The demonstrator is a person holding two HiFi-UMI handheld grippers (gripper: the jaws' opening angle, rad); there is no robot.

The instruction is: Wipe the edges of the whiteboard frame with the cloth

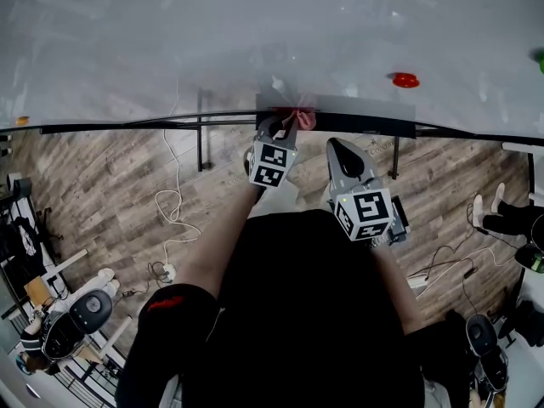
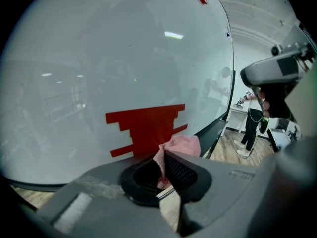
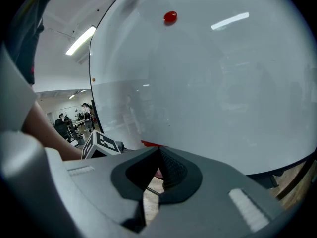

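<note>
My right gripper (image 3: 159,151) is pressed together on nothing, just short of the board. My left gripper (image 2: 163,157) pinches the pink cloth (image 2: 182,144) at the whiteboard's (image 1: 255,41) bottom frame (image 1: 170,124). Higher up the board sits a red magnet (image 1: 405,80).

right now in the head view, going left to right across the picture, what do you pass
small orange spot → left gripper shut on the pink cloth → right gripper → red magnet → green spot at the right edge
</note>
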